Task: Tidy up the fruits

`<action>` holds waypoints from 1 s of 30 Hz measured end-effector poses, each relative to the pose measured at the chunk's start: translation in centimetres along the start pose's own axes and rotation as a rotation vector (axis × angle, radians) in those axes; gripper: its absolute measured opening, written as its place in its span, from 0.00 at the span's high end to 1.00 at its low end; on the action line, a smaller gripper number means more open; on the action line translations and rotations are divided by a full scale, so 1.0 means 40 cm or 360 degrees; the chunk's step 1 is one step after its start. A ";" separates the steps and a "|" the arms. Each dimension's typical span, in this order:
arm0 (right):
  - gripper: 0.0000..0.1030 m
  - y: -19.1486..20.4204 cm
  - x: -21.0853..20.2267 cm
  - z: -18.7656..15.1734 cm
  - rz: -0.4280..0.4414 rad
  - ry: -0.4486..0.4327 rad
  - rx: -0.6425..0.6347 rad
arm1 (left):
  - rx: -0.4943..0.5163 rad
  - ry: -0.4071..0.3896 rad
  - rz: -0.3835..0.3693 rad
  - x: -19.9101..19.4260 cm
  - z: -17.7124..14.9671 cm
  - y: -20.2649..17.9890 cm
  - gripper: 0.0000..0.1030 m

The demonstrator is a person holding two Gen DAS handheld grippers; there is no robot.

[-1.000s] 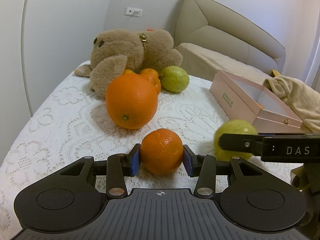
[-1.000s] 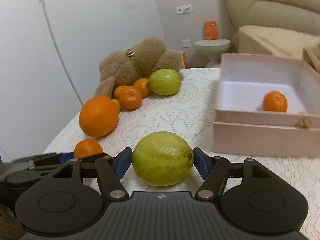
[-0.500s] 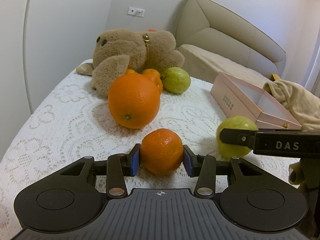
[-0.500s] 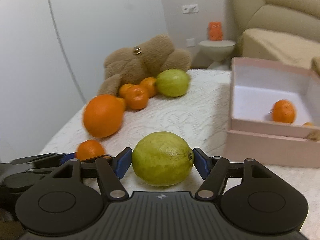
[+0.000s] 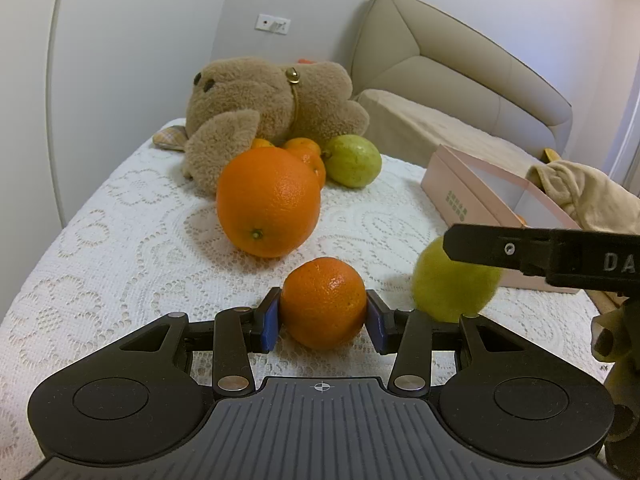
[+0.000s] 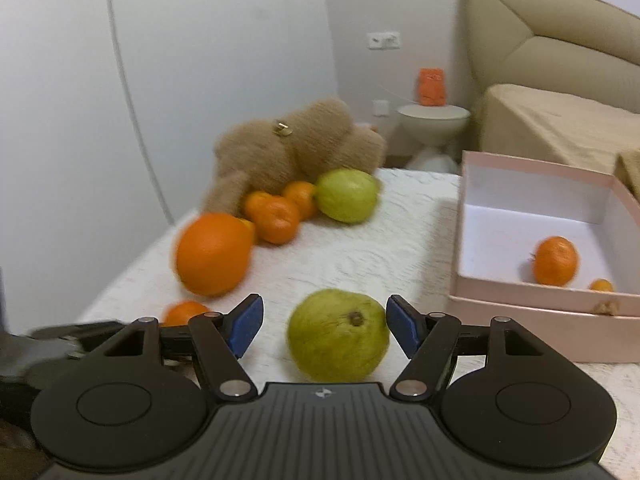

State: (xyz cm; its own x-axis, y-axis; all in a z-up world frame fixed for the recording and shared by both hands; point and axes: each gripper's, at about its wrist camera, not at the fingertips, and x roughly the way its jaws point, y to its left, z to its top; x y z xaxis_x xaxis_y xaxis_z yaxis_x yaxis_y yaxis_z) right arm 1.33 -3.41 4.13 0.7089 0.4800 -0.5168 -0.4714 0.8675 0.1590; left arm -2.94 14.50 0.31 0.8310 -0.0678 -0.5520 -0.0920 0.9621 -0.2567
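My left gripper is shut on a small tangerine just above the lace cloth. My right gripper is open, and a green guava lies between its jaws, close to the right pad and clear of the left one. That guava shows in the left wrist view under the right gripper's finger. A big orange, several tangerines and a second guava lie by the teddy bear. The pink box holds a tangerine.
A brown teddy bear lies at the back of the white lace-covered table. A beige cloth lies beside the box. A beige sofa and a small round side table stand behind.
My right gripper has opened and let go of the green guava, which now rests lower and off-centre between the jaws. The right view has swung left. My left gripper still holds the tangerine.
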 end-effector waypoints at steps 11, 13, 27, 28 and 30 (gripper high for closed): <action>0.41 0.006 -0.002 0.012 0.0095 -0.0015 0.0000 | -0.0011 -0.0002 -0.0005 0.000 0.000 0.001 0.53; 0.41 0.018 0.003 0.019 0.0119 -0.0012 -0.0027 | -0.0011 -0.0002 -0.0005 0.000 0.000 0.001 0.53; 0.33 0.016 0.087 0.024 -0.0078 0.0022 -0.0168 | -0.0039 -0.0009 -0.0018 -0.003 -0.001 0.005 0.53; 0.33 0.006 0.088 0.021 -0.0089 0.0029 -0.0151 | -0.0039 -0.0009 -0.0018 -0.003 -0.001 0.005 0.53; 0.30 -0.004 0.093 0.015 -0.0106 0.0043 -0.0140 | -0.0038 -0.0009 -0.0017 -0.003 -0.001 0.005 0.53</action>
State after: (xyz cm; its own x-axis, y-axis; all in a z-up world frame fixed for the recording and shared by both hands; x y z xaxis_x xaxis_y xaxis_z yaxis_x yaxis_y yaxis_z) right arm 4.33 -1.70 2.68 0.7263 0.4167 -0.5467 -0.4688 0.8819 0.0496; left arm -3.08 14.69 0.27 0.8352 -0.0765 -0.5445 -0.0960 0.9548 -0.2814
